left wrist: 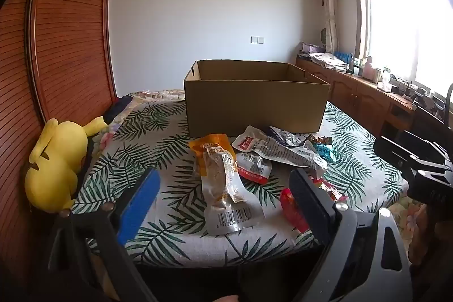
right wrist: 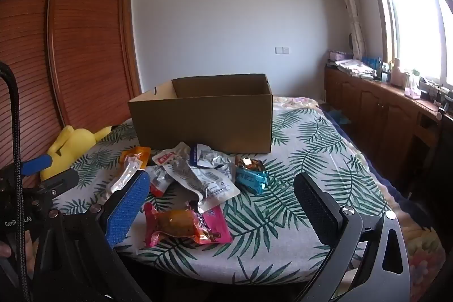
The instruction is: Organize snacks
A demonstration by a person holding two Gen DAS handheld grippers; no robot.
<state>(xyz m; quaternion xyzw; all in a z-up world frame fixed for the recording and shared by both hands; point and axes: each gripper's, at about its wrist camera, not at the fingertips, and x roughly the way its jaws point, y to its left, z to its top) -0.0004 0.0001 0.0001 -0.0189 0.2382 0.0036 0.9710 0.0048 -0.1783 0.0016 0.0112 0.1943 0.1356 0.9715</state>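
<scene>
An open cardboard box (left wrist: 254, 106) (right wrist: 203, 123) stands on the leaf-print bed cover (left wrist: 158, 132) (right wrist: 305, 149). Several snack packets lie in a heap in front of it: an orange-topped clear packet (left wrist: 223, 183) (right wrist: 130, 169), white-and-silver packets (left wrist: 283, 152) (right wrist: 198, 177), a teal packet (left wrist: 324, 150) (right wrist: 250, 176) and a red-pink packet (left wrist: 293, 207) (right wrist: 184, 225). My left gripper (left wrist: 223, 205) is open, its fingers standing to either side of the orange-topped packet, above the bed's near edge. My right gripper (right wrist: 223, 205) is open too, near the red-pink packet, holding nothing.
A yellow plush toy (left wrist: 56, 163) (right wrist: 73, 143) lies at the bed's left edge against a wooden wardrobe (left wrist: 56, 33) (right wrist: 70, 47). A low wooden cabinet (left wrist: 362, 92) (right wrist: 376, 106) loaded with clutter runs under the window on the right. The right gripper's body (left wrist: 419, 160) shows at the left wrist view's right edge.
</scene>
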